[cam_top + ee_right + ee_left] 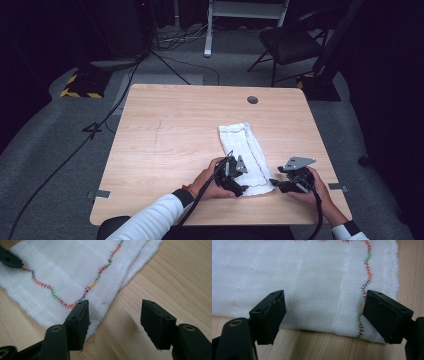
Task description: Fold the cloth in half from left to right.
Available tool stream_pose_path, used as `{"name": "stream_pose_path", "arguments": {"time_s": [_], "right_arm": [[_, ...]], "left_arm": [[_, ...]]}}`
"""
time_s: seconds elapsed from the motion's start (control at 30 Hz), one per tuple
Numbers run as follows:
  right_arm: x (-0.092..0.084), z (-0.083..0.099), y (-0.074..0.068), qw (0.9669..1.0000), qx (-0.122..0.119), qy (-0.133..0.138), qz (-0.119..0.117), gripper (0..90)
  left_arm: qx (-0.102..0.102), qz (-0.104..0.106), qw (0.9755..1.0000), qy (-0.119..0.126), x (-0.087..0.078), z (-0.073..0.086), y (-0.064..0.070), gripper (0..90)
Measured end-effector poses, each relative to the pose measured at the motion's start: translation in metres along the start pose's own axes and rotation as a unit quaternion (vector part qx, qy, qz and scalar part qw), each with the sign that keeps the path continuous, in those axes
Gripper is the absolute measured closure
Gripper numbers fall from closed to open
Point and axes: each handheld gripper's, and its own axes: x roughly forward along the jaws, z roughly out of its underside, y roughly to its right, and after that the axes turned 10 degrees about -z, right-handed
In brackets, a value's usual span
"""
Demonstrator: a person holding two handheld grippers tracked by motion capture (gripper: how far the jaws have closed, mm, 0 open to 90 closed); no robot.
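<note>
While both my grippers sit at near end of cloth [246,156], nothing gripped. Cloth: white, folded into long strip, multicolour stitched hem, lying flat on bench [165,145], right of centre, running from middle toward near edge. Left gripper [324,315]: jaws wide apart, poised over cloth's near edge, straddling it. Right gripper [113,322]: jaws apart, one jaw over cloth corner, other over bare wood. I see chair [290,42] beyond bench.
</note>
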Motion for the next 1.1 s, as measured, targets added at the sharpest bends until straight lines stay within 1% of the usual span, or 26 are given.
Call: {"name": "stream_pose_path", "arguments": {"time_s": [0.03,0.13,0.17,0.2,0.27,0.33,0.37,0.4,0.43,0.47,0.53,0.6,0.63,0.7,0.73,0.8,0.83,0.9,1.0,1.07,1.1], "right_arm": [[0.001,0.000,-0.001,1.0000,0.001,0.002,-0.002,40.8],[0.003,-0.001,-0.005,0.9998,0.004,0.004,-0.017,40.6],[0.004,-0.001,-0.008,0.9998,-0.001,0.005,-0.021,40.6],[0.005,-0.002,-0.013,0.9997,-0.008,0.003,-0.022,40.4],[0.008,-0.005,-0.022,0.9995,-0.020,0.000,-0.025,40.0],[0.010,-0.008,-0.028,0.9992,-0.027,0.000,-0.031,39.7],[0.012,-0.009,-0.032,0.9990,-0.030,0.000,-0.034,39.6],[0.013,-0.010,-0.035,0.9988,-0.033,0.000,-0.035,39.5],[0.015,-0.012,-0.038,0.9988,-0.036,0.001,-0.035,39.6],[0.016,-0.013,-0.041,0.9986,-0.037,0.002,-0.036,39.9],[0.018,-0.014,-0.045,0.9984,-0.043,0.004,-0.037,39.8],[0.019,-0.016,-0.048,0.9981,-0.048,0.005,-0.039,37.5],[0.018,-0.017,-0.048,0.9977,-0.052,0.008,-0.043,37.7],[0.015,-0.018,-0.048,0.9971,-0.054,0.017,-0.050,37.6],[0.013,-0.018,-0.046,0.9971,-0.054,0.025,-0.047,37.5],[0.009,-0.019,-0.043,0.9973,-0.048,0.033,-0.045,37.4],[0.006,-0.019,-0.040,0.9974,-0.043,0.039,-0.044,37.4],[0.003,-0.019,-0.034,0.9976,-0.032,0.050,-0.037,37.4],[-0.001,-0.022,-0.024,0.9977,-0.025,0.059,-0.021,38.1],[-0.003,-0.027,-0.017,0.9978,-0.017,0.064,-0.008,39.1],[-0.004,-0.029,-0.014,0.9976,-0.015,0.068,-0.003,39.6]], "left_arm": [[-0.002,0.000,1.0000,0.001,-0.001,0.002,-0.001,18.6],[-0.006,-0.004,1.0000,-0.006,-0.007,0.009,-0.001,18.6],[-0.001,-0.004,1.0000,-0.008,-0.011,0.012,-0.001,18.6],[0.001,-0.005,0.9999,-0.009,-0.013,0.014,-0.001,18.6],[-0.004,-0.005,0.9999,-0.010,-0.018,0.021,-0.001,18.7],[-0.007,-0.006,0.9999,-0.010,-0.024,0.029,-0.001,18.6],[-0.008,-0.006,0.9999,-0.008,-0.027,0.033,-0.002,18.7],[-0.013,-0.006,0.9999,-0.005,-0.029,0.037,-0.002,18.6],[-0.015,-0.007,0.9999,0.001,-0.031,0.041,-0.002,18.6],[-0.015,-0.008,0.9998,0.002,-0.033,0.043,-0.002,18.6],[-0.021,-0.010,0.9997,0.010,-0.035,0.049,-0.003,18.6],[-0.023,-0.014,0.9996,0.007,-0.039,0.052,-0.002,18.5],[-0.023,-0.018,0.9996,0.006,-0.042,0.053,-0.002,18.5],[-0.023,-0.022,0.9994,0.016,-0.049,0.054,-0.002,18.9],[-0.023,-0.020,0.9993,0.022,-0.052,0.055,-0.002,19.0],[-0.025,-0.014,0.9989,0.038,-0.060,0.055,-0.003,18.7],[-0.028,-0.016,0.9983,0.049,-0.066,0.055,-0.004,18.6],[-0.031,-0.021,0.9974,0.061,-0.073,0.055,-0.007,18.6],[-0.040,-0.037,0.9962,0.068,-0.079,0.054,-0.017,18.5],[-0.056,-0.041,0.9950,0.071,-0.077,0.055,-0.027,18.8],[-0.061,-0.043,0.9949,0.068,-0.076,0.056,-0.033,19.1]]}}
